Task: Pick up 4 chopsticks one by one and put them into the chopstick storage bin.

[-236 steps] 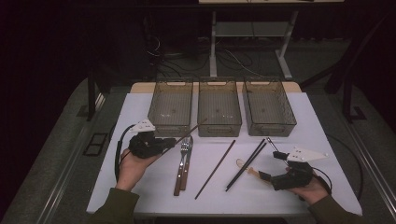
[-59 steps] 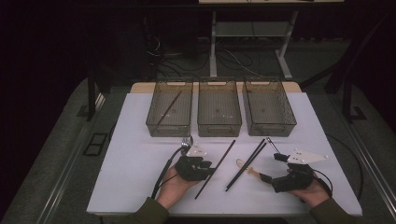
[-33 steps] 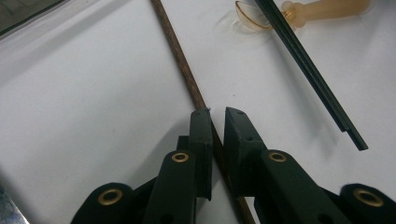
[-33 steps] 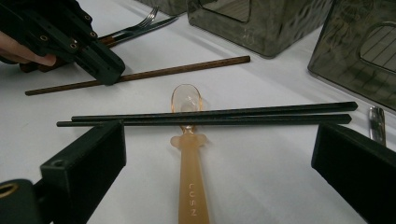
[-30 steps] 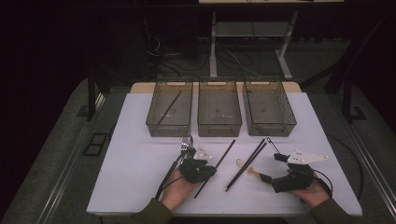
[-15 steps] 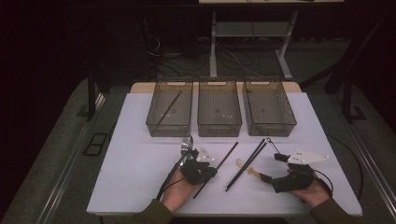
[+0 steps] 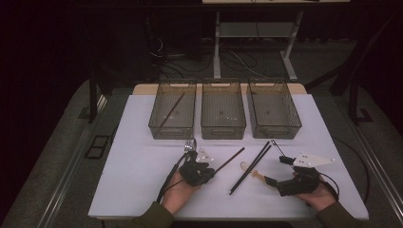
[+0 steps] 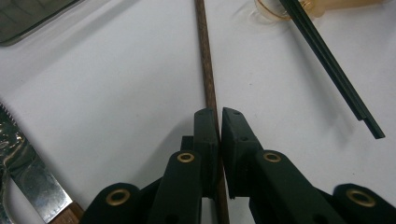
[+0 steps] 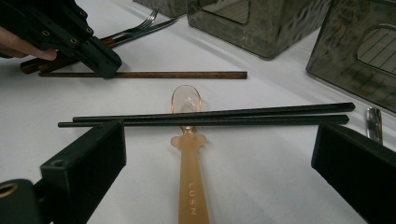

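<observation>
My left gripper (image 7: pixel 209 170) (image 8: pixel 218 112) is shut on one end of a brown wooden chopstick (image 7: pixel 230 159) (image 8: pixel 204 56), which stretches away low over the white table (image 7: pixel 138 156). The same chopstick (image 9: pixel 187 74) and the left gripper (image 9: pixel 105 65) appear at the far left of the right gripper view. My right gripper (image 7: pixel 277 170) (image 9: pixel 219 154) stands open, its jaws wide apart on either side of an amber plastic spoon (image 9: pixel 189 154) (image 7: pixel 251 172). A pair of black chopsticks (image 9: pixel 210 116) (image 7: pixel 252 166) (image 8: pixel 331 70) lies across the spoon.
Three grey mesh bins (image 7: pixel 173 130) (image 7: pixel 222 128) (image 7: pixel 275 128) stand in a row at the back; the left one holds a brown chopstick (image 7: pixel 172 110). A fork (image 9: pixel 140 25) and a wooden-handled knife (image 8: pixel 28 172) lie by the left hand.
The left gripper came from the table's left to the middle and shut on the brown chopstick, which has since swung slightly. A brown chopstick now lies in the left bin. The right gripper stayed put.
</observation>
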`<action>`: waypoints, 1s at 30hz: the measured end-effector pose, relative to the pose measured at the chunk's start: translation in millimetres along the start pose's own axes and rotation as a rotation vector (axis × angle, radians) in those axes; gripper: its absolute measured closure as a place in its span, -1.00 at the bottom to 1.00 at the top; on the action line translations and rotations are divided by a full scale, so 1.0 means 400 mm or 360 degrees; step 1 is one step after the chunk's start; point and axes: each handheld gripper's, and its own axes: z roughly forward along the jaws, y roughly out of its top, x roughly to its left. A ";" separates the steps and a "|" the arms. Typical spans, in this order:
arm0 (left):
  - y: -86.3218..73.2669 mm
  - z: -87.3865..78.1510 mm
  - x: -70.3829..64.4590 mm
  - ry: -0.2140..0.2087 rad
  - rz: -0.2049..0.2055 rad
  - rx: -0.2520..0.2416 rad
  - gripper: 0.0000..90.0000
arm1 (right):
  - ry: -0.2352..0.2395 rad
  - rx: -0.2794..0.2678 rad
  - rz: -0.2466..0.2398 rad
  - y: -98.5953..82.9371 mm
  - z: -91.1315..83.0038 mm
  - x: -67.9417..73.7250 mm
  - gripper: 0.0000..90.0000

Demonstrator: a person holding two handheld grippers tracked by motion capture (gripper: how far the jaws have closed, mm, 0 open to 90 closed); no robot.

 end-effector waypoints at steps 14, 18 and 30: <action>-0.006 0.003 -0.004 0.0010 -0.0080 -0.0055 0.89 | -0.0003 -0.0001 -0.0005 0.001 0.001 0.001 -0.93; -0.002 0.001 -0.002 -0.0012 -0.0105 -0.0081 0.89 | -0.0003 -0.0003 -0.0004 0.001 0.000 0.000 -0.93; 0.012 -0.033 0.019 -0.0116 -0.0152 -0.0178 0.89 | -0.0005 -0.0002 -0.0006 0.001 -0.001 0.001 -0.93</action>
